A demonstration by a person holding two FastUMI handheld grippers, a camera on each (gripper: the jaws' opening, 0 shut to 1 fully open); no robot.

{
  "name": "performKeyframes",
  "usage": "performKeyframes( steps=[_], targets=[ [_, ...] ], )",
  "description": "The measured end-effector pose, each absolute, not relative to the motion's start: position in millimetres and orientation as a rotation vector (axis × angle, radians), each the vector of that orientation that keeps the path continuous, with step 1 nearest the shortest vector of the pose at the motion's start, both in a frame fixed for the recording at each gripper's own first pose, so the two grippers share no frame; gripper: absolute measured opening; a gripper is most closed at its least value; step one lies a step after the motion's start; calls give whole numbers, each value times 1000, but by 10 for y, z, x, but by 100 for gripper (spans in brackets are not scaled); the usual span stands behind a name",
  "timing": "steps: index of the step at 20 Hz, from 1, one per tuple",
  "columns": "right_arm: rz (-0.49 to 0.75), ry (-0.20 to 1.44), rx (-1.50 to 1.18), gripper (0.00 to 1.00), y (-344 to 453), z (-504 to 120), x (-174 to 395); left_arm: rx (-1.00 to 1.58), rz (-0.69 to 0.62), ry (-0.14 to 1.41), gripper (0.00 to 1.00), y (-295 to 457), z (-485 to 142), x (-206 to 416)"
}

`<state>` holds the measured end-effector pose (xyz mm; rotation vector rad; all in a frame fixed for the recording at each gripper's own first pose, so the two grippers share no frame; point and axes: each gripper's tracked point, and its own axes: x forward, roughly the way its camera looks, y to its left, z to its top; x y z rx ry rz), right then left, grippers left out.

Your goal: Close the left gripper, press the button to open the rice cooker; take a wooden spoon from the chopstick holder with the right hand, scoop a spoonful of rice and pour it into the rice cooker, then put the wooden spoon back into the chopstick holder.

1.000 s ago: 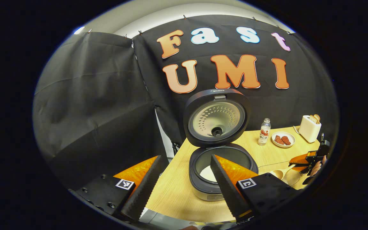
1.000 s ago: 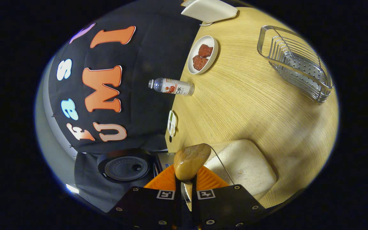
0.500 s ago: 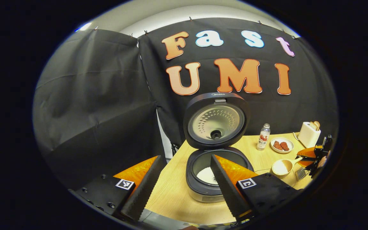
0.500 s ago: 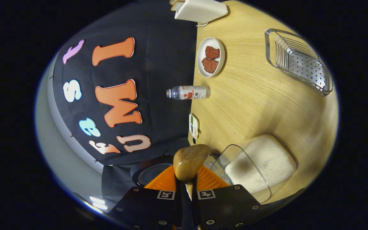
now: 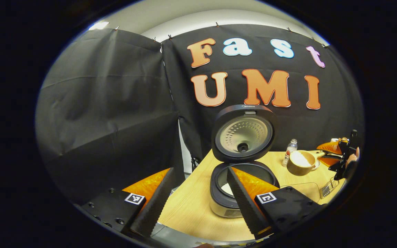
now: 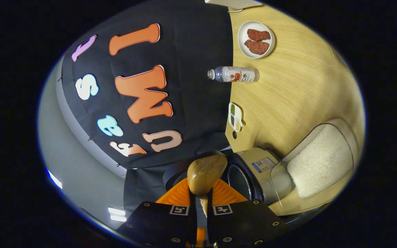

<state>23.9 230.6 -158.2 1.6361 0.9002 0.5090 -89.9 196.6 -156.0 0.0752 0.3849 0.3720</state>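
Note:
The rice cooker stands open on the wooden table, its lid upright, with some white rice at the bottom of the pot. My left gripper hovers open in front of it, holding nothing. To the cooker's right, the wooden spoon hangs above the table with white rice in its bowl, and my right gripper is shut on its handle. In the right gripper view the back of the spoon sticks out of my right gripper, with the cooker just beyond it.
A clear container of rice sits beside the cooker. A small bottle, a plate of red food and a small seasoning dish line the table's back edge. A metal rack stands at the far right.
My right gripper has lifted the spoon out of the rice container, now loaded with rice, and carried it up and towards the cooker. My left gripper has drifted slightly and stays open.

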Motion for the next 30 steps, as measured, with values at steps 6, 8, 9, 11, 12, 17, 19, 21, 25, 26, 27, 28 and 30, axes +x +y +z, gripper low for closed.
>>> performKeyframes(
  steps=[6,8,9,11,12,17,19,21,25,26,27,28,30],
  targets=[
    [589,948,1579,11,2953,-1287,258,37,484,407,100,2483,-1623,-1219],
    [597,953,1529,11,3133,-1272,291,28,510,410,99,2628,-1631,-1294],
    [597,950,1488,11,3212,-1284,313,23,521,411,98,2694,-1635,-1335],
    [589,937,1401,11,3366,-1323,349,8,534,418,100,2785,-1684,-1364],
    [588,925,1352,11,3443,-1330,365,-2,535,422,100,2818,-1699,-1361],
    [566,854,1084,11,3578,-1440,493,-7,532,425,100,2912,-1746,-1351],
    [557,828,987,11,3586,-1475,502,-9,532,430,100,2939,-1773,-1330],
    [562,796,931,11,3582,-1427,504,-13,530,439,100,2954,-1810,-1317],
    [573,728,832,11,3579,-1293,529,-16,522,442,100,2944,-1828,-1283],
    [566,709,804,11,3548,-1275,550,-15,519,441,100,2932,-1828,-1264],
    [565,690,788,11,3537,-1244,576,-13,515,441,100,2915,-1839,-1253],
    [571,676,769,11,3541,-1207,574,-11,511,442,100,2899,-1830,-1240],
    [585,657,746,11,3550,-1142,588,-3,501,434,100,2868,-1790,-1215]
  ],
)
